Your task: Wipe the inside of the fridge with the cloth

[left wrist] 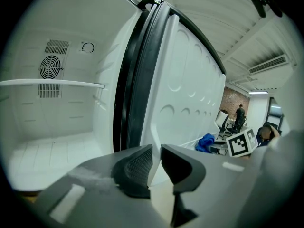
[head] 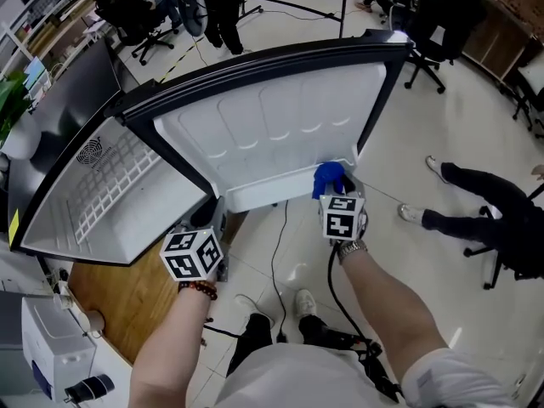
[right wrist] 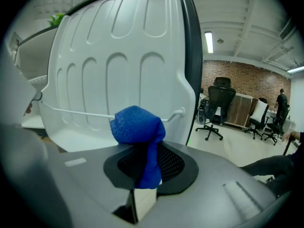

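Right gripper (right wrist: 145, 165) is clamped on the blue cloth (right wrist: 137, 125), near the fridge door (right wrist: 118, 65). Left gripper (left wrist: 156, 163) is closed on that door's edge.

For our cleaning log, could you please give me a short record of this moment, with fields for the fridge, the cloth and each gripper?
fridge door: open, white inner liner facing the person
fridge interior: white, with a shelf in place
blue cloth: bunched up, pinched between the right gripper's jaws
right gripper: shut on the blue cloth, at the door bin; contact unclear
left gripper: appears closed on the fridge door's lower edge
wiping inside: not under way; the cloth is outside the compartment
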Demonstrator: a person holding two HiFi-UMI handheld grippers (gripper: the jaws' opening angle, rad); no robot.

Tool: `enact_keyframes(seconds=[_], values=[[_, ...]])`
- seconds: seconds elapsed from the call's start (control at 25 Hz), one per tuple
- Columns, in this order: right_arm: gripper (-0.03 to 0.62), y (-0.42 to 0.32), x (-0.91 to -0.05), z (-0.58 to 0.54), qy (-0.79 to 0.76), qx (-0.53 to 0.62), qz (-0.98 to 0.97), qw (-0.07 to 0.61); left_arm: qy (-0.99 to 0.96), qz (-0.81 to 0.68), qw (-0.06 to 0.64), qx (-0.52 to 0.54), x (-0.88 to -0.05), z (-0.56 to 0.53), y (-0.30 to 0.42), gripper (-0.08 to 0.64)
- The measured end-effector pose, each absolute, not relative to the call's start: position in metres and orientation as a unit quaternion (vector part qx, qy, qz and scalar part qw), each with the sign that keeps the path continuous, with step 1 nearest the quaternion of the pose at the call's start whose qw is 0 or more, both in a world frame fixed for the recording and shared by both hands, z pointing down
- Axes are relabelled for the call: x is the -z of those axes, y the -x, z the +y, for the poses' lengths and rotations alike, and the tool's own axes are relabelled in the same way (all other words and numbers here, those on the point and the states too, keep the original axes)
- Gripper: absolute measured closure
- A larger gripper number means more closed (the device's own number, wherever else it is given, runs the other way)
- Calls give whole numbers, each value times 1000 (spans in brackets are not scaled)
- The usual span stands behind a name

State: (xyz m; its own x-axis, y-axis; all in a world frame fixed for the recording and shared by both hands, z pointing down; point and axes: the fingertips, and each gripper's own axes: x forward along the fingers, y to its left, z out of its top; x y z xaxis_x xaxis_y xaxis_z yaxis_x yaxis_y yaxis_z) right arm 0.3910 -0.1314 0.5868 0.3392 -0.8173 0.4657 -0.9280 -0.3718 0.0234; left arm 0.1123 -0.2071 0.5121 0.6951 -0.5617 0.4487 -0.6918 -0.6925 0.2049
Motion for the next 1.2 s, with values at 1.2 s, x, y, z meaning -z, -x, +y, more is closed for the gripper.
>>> enact_keyframes(seconds=[1.2], values=[[535,-383,-567,-97,-798,-197,-552,140,-853,-329,392,-101,-563,-172,-151,443]])
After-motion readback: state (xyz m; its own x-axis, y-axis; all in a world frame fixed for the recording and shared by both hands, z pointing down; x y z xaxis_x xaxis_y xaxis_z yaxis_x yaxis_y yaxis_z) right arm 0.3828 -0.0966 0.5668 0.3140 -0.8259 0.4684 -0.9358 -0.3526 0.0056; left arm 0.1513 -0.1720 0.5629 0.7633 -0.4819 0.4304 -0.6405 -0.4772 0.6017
